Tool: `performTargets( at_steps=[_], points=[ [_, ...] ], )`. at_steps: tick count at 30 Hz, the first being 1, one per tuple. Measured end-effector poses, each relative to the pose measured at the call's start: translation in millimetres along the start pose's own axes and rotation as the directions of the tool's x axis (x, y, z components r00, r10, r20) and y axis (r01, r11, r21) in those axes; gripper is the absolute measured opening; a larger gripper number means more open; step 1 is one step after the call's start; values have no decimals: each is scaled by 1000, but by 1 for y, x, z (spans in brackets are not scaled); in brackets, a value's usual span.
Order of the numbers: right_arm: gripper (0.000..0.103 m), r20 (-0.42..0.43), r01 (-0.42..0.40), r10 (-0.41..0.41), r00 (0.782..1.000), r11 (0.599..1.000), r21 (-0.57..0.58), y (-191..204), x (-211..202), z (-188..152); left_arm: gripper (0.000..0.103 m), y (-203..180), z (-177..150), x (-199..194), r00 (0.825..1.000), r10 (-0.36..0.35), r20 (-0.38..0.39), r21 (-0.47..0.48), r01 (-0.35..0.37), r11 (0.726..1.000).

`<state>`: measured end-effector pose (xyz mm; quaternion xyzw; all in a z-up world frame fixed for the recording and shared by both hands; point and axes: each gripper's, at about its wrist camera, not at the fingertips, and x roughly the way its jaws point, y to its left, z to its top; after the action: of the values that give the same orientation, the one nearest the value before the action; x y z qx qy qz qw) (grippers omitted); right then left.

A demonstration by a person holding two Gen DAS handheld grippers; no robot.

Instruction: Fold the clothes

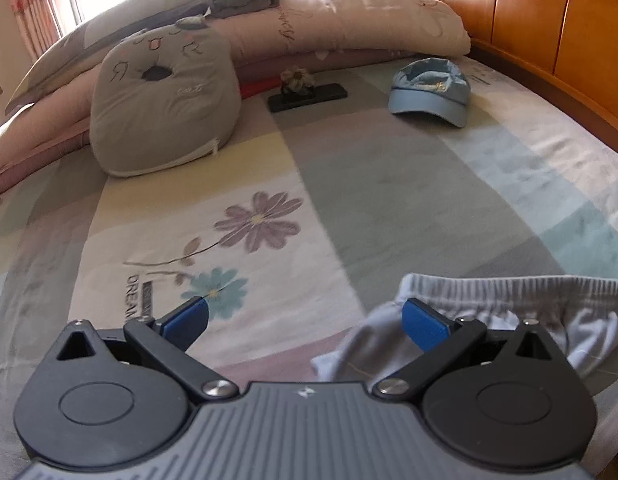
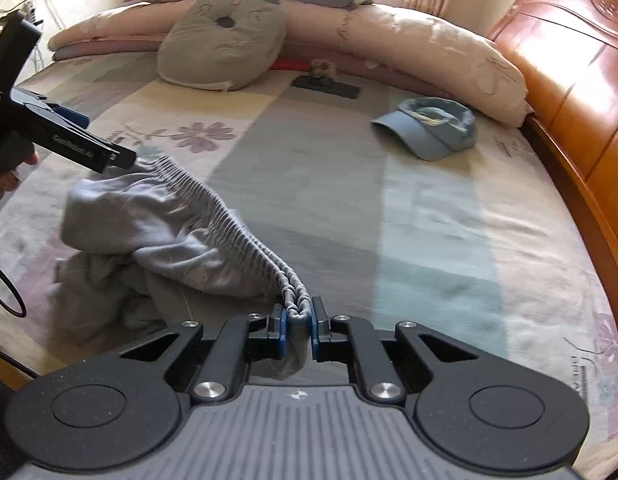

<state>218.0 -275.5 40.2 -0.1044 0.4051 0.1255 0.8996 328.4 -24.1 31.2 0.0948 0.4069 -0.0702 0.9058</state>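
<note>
Pale grey shorts [image 2: 149, 232] with a ribbed elastic waistband [image 2: 237, 224] lie bunched on the flowered bedsheet [image 2: 429, 220]. My right gripper [image 2: 297, 316] is shut on one end of the waistband, and the band stretches from it toward the upper left. At the band's far end a hand holds my left gripper [image 2: 121, 158], its tips right beside the cloth. In the left wrist view that gripper [image 1: 305, 316] stands wide open. The shorts [image 1: 509, 304] lie behind its right finger [image 1: 423, 322], and only sheet shows between the pads.
A blue cap [image 2: 433, 128] lies at the right of the bed. A grey cushion [image 2: 221, 40], a black phone [image 2: 329, 86] and a long rolled quilt [image 2: 429, 40] line the far side. A wooden headboard [image 2: 569, 92] curves along the right edge.
</note>
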Motion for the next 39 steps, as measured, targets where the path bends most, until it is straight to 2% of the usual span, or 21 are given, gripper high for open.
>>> performTargets(
  at_steps=[3, 6, 9, 13, 16, 18, 19, 21, 24, 28, 29, 31, 34, 36, 37, 39],
  points=[
    [13, -22, 17, -17, 1000, 1000, 11, -30, 2, -7, 102, -19, 7, -1, 1000, -16, 11, 0, 16, 1000],
    [13, -75, 49, -47, 996, 998, 36, -59, 8, -23, 102, -37, 7, 0, 999, -45, 1, 1, 45, 999],
    [14, -139, 52, -40, 989, 996, 79, -82, 20, -43, 102, -51, 5, 3, 997, -73, -14, 5, 73, 997],
    [28, -181, 16, -2, 984, 997, 76, -91, 30, -56, 102, -63, 1, 0, 995, -95, -19, 20, 95, 995],
    [32, -133, -35, 41, 990, 998, 51, -94, 21, -49, 102, -66, 1, -6, 995, -95, -9, 27, 96, 995],
    [40, -73, -95, 98, 993, 995, 35, -96, 16, -35, 102, -63, 0, -11, 995, -98, -3, 19, 98, 995],
    [46, -47, -131, 132, 990, 991, 17, -95, 15, -28, 102, -61, 0, -14, 995, -101, -3, 14, 101, 995],
    [48, -10, -218, 218, 976, 975, -47, -86, 23, -13, 102, -59, -2, -18, 994, -107, -6, 6, 107, 994],
    [48, 18, -345, 352, 936, 925, -157, -69, 38, 8, 102, -56, -10, -26, 994, -107, -17, 14, 107, 994],
    [49, -15, -490, 506, 862, 826, -279, -46, 69, 35, 102, -50, -23, -39, 997, -70, -24, -6, 70, 998],
    [53, -30, -520, 537, 843, 800, -300, -43, 77, 41, 102, -47, -27, -43, 998, -64, -26, -25, 64, 998],
    [61, -67, -581, 596, 800, 743, -332, -39, 95, 55, 102, -42, -33, -47, 998, -50, -34, -56, 48, 997],
    [61, -139, -682, 681, 719, 653, -330, -35, 118, 68, 102, -35, -42, -54, 999, -20, -44, -85, 16, 996],
    [61, -184, -725, 712, 678, 606, -327, -28, 129, 69, 102, -30, -47, -57, 999, -3, -51, -98, -2, 995],
    [61, -201, -738, 720, 665, 590, -328, -24, 131, 67, 102, -28, -49, -58, 998, 4, -55, -106, -10, 994],
    [61, -223, -746, 721, 657, 576, -336, -15, 130, 59, 102, -23, -53, -60, 998, 19, -60, -122, -26, 992]
  ],
)
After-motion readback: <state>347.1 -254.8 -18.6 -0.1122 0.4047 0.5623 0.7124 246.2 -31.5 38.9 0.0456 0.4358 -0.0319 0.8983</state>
